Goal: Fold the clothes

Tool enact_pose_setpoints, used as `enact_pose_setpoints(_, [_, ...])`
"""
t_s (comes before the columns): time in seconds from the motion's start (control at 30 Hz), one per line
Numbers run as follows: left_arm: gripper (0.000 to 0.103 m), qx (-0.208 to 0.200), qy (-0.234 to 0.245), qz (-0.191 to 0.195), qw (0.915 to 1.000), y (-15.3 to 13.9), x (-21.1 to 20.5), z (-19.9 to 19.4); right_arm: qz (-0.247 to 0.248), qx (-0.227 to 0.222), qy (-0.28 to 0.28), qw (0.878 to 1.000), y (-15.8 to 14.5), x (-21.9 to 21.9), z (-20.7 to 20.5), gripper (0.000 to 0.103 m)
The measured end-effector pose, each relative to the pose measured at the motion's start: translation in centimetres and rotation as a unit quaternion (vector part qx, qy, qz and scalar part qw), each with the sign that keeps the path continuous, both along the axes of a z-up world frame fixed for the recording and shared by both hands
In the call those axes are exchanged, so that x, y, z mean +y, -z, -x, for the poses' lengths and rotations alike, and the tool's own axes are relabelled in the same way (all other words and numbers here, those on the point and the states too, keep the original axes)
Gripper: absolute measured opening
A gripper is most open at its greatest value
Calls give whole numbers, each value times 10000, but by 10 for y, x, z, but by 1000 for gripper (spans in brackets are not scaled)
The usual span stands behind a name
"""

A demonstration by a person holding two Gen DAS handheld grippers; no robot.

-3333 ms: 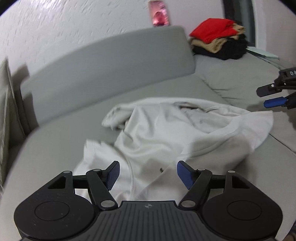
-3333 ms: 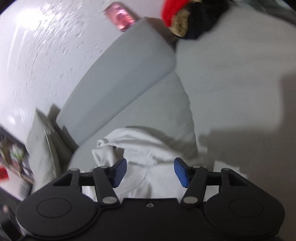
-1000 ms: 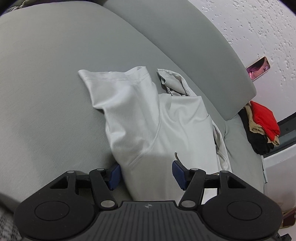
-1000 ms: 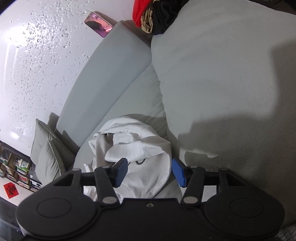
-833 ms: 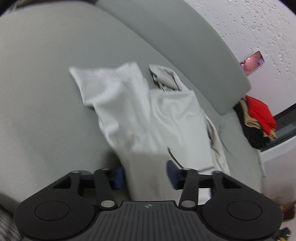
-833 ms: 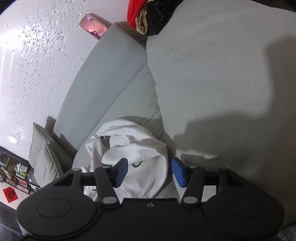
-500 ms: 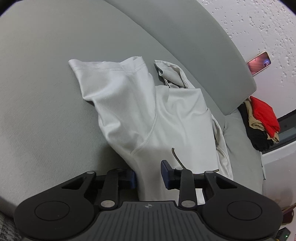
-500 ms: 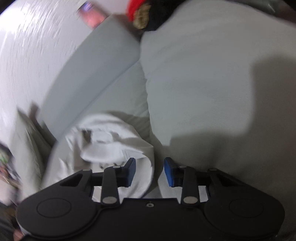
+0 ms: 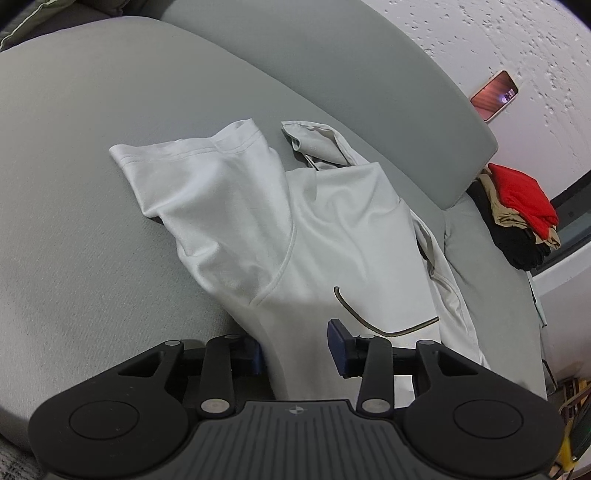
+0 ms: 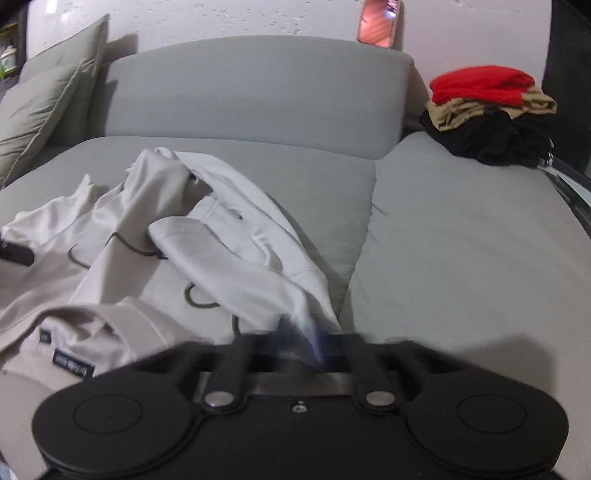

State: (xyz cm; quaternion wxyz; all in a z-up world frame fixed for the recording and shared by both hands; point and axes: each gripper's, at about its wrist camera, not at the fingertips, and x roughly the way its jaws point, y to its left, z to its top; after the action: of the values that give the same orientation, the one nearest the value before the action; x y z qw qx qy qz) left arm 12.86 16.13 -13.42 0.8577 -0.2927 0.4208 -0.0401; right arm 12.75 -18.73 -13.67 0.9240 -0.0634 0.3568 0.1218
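A white T-shirt (image 9: 325,236) with a dark line print lies crumpled on the grey sofa seat (image 9: 81,206). My left gripper (image 9: 295,350) has its blue pads (image 9: 338,345) closed in on a bunched fold of the shirt near the sleeve seam. In the right wrist view the same shirt (image 10: 207,236) spreads to the left, collar label showing. My right gripper (image 10: 301,338) is blurred and shut on the shirt's near edge by the seam between two cushions.
A stack of folded red, tan and black clothes (image 10: 487,114) sits at the sofa's far right; it also shows in the left wrist view (image 9: 521,214). Grey-green pillows (image 10: 48,107) lean at the left. A phone (image 10: 378,22) stands on the sofa backrest (image 10: 255,92).
Both grippers went from open to closed on the shirt. The right gripper swung round and now faces the backrest, pulling the shirt's edge toward it.
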Motion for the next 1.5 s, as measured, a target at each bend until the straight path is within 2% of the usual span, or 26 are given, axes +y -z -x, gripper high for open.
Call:
enact_pose_setpoints(0.1, [39,-28,58,-116,9999,-1,-3,0,-189,-199,96,9996,-5,-5,5,6])
enact_pose_setpoints(0.17, [40,-47,84,-183,9998,-2,-5,0,-540,-385,674,9955,-13,-25,9,6])
enact_pose_setpoints(0.27, [44,-90,152,-291,9994,-4,-9,0,-1405,-289,1763,9738,-18,-72,8,6])
enact_pose_setpoints(0.33, [44,-116,201,-397,9989,-4,-11,0,-1953,113,2219,9552,-9,-97,6,6])
enact_pose_setpoints(0.43, [44,-128,197,-432,9988,-5,-11,1,-2455,349,2350,9398,-3,-109,11,7])
enact_pose_setpoints(0.57, [44,-145,137,-381,9991,-7,-8,7,-3399,683,2235,9110,2,-125,23,19])
enact_pose_setpoints(0.63, [44,-163,72,-361,9992,-9,-5,11,-3649,810,2154,9022,2,-130,31,28])
enact_pose_setpoints(0.67, [43,-159,24,-339,9993,-9,-2,13,-3721,881,2113,8995,3,-131,34,30])
enact_pose_setpoints(0.87, [42,-81,-274,81,9996,-5,15,16,-3684,1093,2073,8996,8,-133,36,30])
enact_pose_setpoints(0.97, [42,-31,-393,296,9988,-2,18,14,-3707,1119,2182,8958,10,-133,31,30])
enact_pose_setpoints(1.17, [41,-2,-374,307,9988,0,10,4,-3790,1182,2274,8892,16,-137,27,30])
enact_pose_setpoints(1.27, [32,0,-324,291,9991,1,4,-1,-3680,1171,2280,8938,18,-134,21,28])
enact_pose_setpoints(1.43, [30,21,-270,245,9993,3,-4,-8,-3496,1152,2288,9012,21,-129,12,23])
enact_pose_setpoints(1.5, [25,57,-294,197,9994,5,-4,-11,-3422,1145,2292,9040,23,-127,8,14])
